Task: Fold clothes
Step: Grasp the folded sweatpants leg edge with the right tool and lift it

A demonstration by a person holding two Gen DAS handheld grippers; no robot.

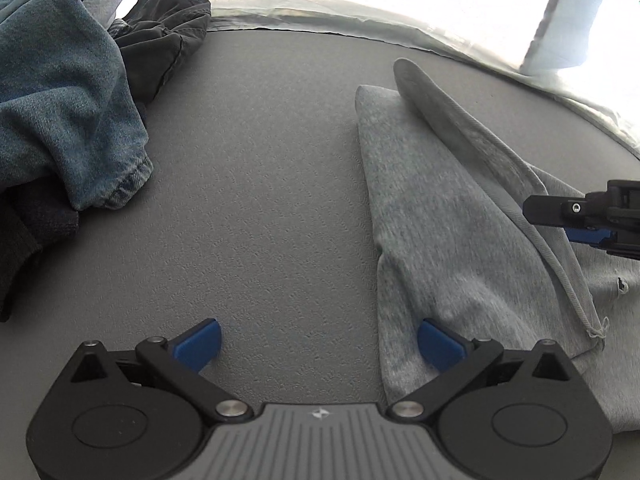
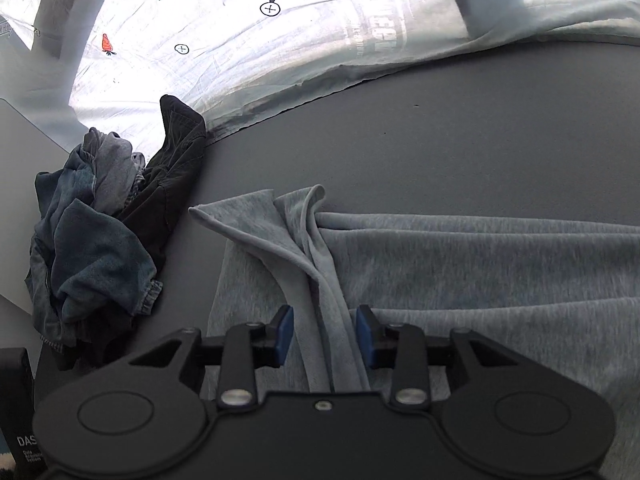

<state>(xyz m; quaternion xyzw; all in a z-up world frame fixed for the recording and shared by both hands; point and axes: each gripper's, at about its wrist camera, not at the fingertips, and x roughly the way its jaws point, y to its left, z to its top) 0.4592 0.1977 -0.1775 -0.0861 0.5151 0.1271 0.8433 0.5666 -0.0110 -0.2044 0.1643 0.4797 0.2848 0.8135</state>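
Observation:
A light grey garment point(image 1: 440, 208) lies partly folded on the dark grey table point(image 1: 260, 160), right of centre. My left gripper point(image 1: 320, 344) is open wide just above the table. Its right pad point(image 1: 440, 344) sits over the garment's near left edge, its left pad over bare table. In the right wrist view, my right gripper point(image 2: 324, 332) is closed on a raised fold of the same grey garment point(image 2: 480, 272), which runs between its blue pads. The left wrist view shows the right gripper point(image 1: 568, 220) at the right edge, over the cloth.
A heap of blue denim point(image 1: 60, 100) and a black garment point(image 1: 168, 32) lies at the table's left; the denim point(image 2: 92, 248) also shows in the right wrist view. A white printed sheet point(image 2: 240, 40) hangs behind the table. A dark box point(image 2: 20, 420) stands at lower left.

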